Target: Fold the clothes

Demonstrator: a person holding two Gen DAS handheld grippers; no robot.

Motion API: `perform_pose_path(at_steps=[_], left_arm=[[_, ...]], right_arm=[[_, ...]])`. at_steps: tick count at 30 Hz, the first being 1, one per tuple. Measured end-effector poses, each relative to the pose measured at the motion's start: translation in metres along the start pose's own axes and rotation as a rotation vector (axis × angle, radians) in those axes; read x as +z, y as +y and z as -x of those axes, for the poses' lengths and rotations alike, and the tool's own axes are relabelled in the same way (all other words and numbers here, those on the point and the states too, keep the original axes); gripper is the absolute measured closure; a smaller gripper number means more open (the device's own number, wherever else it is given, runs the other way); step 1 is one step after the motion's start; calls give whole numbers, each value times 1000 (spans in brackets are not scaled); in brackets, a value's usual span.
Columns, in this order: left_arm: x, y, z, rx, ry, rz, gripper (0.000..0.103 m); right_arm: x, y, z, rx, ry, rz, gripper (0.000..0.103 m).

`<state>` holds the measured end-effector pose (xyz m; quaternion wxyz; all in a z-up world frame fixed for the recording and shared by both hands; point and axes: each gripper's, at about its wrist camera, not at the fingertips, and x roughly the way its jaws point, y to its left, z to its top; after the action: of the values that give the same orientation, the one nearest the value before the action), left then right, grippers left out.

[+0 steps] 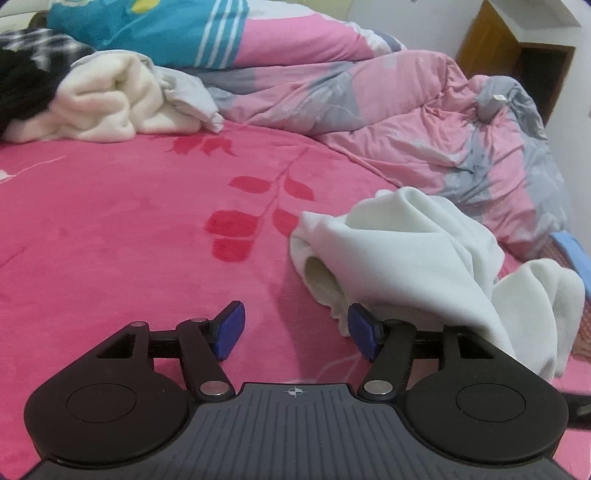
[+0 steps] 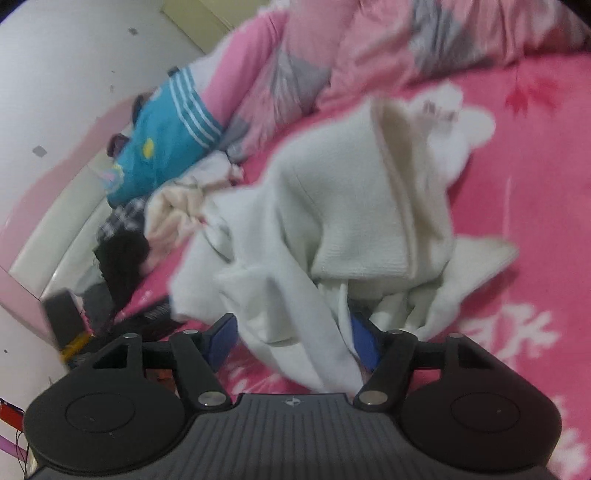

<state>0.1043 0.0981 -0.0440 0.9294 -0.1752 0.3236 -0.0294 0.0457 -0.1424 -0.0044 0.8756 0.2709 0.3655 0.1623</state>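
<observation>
Left gripper: my jaws stand apart over bare pink blanket, nothing between the blue pads. The white garment lies just right of it, bunched, a sleeve opening facing the camera; one fold drapes over the right finger linkage and touches the outer side of that pad. Not a grip.

Right gripper: jaws apart with a hanging fold of the same white garment running down between them. The cloth lies against the right pad; the left pad shows a sliver of blanket between itself and the fabric, so I read this as not clamped (frame is motion-blurred, so treat that contact call as soft).

In the right wrist view the garment is spread in a crumpled heap across the middle of the bed, ribbed knit panel uppermost, edges trailing toward the gripper.

Other stuff on the bed:
- cream fleece pile at far left, well apart from the white garment
- black item and a checked cloth beside that pile
- pink-and-grey quilt rumpled along the far side
- teal striped pillow at the head end
- wooden cabinet against the wall, top right of the left wrist view

Blanket has a red leaf print between the two cloth piles.
</observation>
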Motion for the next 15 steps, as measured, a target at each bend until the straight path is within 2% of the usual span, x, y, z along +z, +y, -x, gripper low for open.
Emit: perform_pose_path(at_steps=[2,5,8,12,15], left_arm=[[0,1,0,3,0,-1,39],[-1,0,-1,6,3,0,37],[-3,-2,-2,10,4,-3,36],[-4,-2,-4,21,6,-13,33],[-3,-2,-7,32,7,-24,31]], right_arm=[[9,4,25,8,-67,15,18],[32,-5,55,-32,-225,27,6],[58,-33,52,-46,-299,-45,5],[81,-94,5,-85,-271,-218,5],[66,-126,-38,-8,-160,-379,9]])
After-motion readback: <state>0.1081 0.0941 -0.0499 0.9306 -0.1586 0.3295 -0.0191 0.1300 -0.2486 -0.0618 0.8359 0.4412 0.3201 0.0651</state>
